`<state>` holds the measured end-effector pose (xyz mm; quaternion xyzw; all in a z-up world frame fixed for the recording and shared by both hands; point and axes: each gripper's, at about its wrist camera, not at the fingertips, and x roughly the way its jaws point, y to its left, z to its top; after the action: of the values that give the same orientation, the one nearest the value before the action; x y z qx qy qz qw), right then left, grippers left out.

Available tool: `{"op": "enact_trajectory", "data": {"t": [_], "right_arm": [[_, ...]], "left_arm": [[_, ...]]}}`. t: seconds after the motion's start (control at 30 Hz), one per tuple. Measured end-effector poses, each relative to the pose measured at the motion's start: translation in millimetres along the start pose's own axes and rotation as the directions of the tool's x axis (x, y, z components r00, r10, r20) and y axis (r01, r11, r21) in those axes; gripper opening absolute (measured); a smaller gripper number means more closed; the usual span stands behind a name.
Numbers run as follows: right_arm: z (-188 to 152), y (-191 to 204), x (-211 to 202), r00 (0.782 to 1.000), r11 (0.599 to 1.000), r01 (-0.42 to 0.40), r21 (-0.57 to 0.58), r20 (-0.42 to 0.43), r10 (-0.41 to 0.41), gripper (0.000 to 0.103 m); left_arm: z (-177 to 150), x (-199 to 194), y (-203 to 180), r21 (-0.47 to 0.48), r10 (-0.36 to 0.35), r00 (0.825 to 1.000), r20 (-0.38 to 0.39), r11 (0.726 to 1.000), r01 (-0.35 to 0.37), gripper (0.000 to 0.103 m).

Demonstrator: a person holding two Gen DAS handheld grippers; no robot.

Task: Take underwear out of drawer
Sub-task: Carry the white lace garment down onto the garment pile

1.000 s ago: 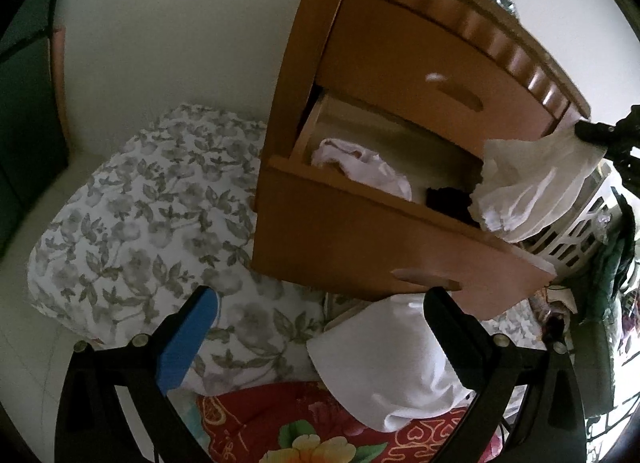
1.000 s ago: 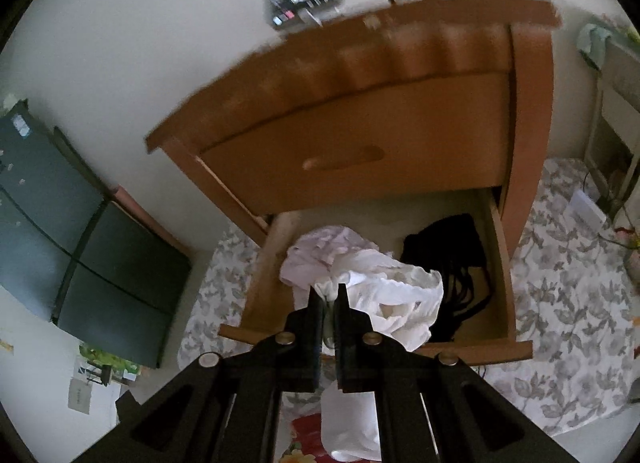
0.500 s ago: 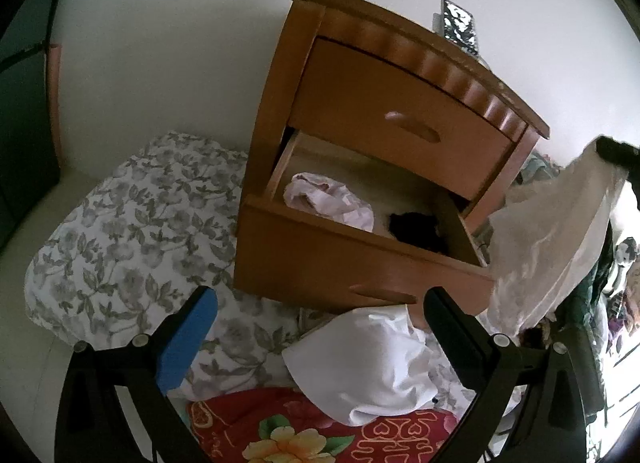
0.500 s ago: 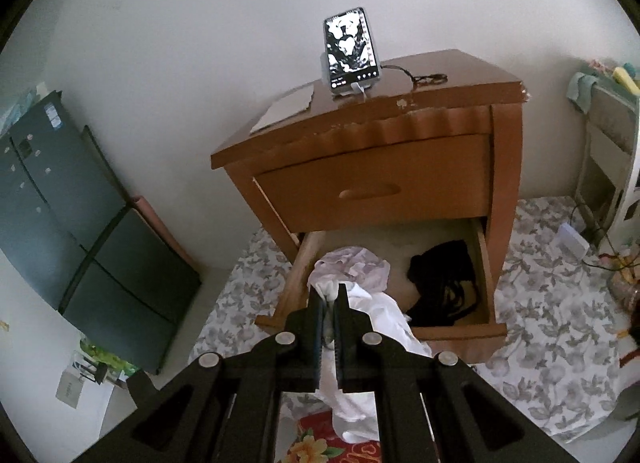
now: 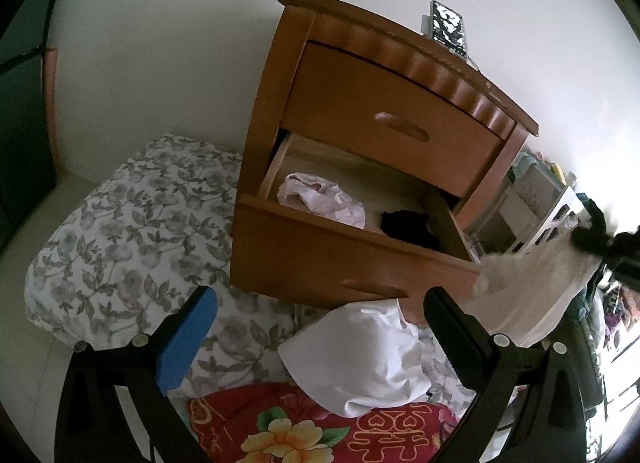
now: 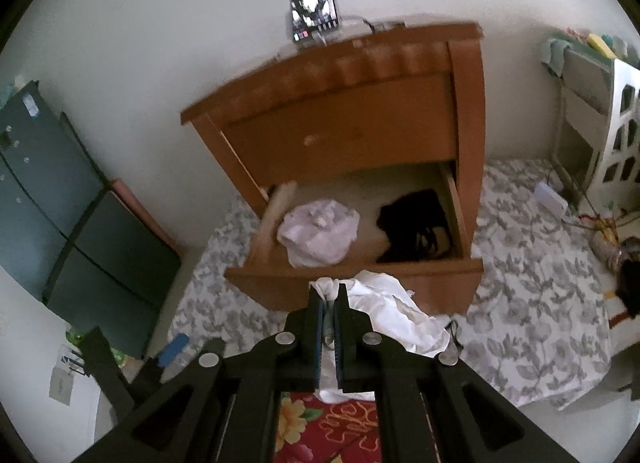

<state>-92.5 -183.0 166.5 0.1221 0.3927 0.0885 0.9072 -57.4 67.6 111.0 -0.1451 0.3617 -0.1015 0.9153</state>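
Right tool (image 6: 330,295) is clamped tight on white underwear (image 6: 394,317), the cloth bunched between its fingers and hanging in front of the drawer (image 6: 356,271), clear of it. From the left wrist view the same white piece (image 5: 532,295) dangles at the far right, pinched at its top corner by the black tool tip. The drawer (image 5: 352,259) stands open at the bottom of the wooden nightstand (image 5: 384,111). Inside, a pale pink garment (image 5: 322,201) lies on the left and a black one (image 5: 408,227) on the right. Left tool (image 5: 320,307) hovers near, fingers wide apart, nothing between them. Below it a white cloth (image 5: 360,359) rests on the floral sheet (image 5: 132,223). A phone (image 6: 314,3) is propped on top of the nightstand.
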Motion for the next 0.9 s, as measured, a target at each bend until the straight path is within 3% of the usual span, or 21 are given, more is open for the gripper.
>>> {"op": "enact_trajectory", "data": {"t": [0.23, 0.53, 0.9], "right_arm": [[-15, -1, 39, 0.994, 0.999, 0.037, -0.001, -0.102, -0.037, 0.005], [-38, 2, 105, 0.970, 0.998, 0.065, -0.017, -0.232, -0.067, 0.006], [-84, -21, 183, 0.907, 0.988, 0.157, -0.006, -0.396, -0.146, 0.007]], "left_arm": [[0, -1, 0, -0.001, -0.006, 1.000, -0.003, 1.000, 0.006, 0.103], [2, 5, 9, -0.025, 0.007, 1.000, -0.016, 1.000, -0.007, 0.103], [0, 13, 14, -0.036, 0.011, 0.999, -0.041, 0.999, -0.013, 0.103]]}}
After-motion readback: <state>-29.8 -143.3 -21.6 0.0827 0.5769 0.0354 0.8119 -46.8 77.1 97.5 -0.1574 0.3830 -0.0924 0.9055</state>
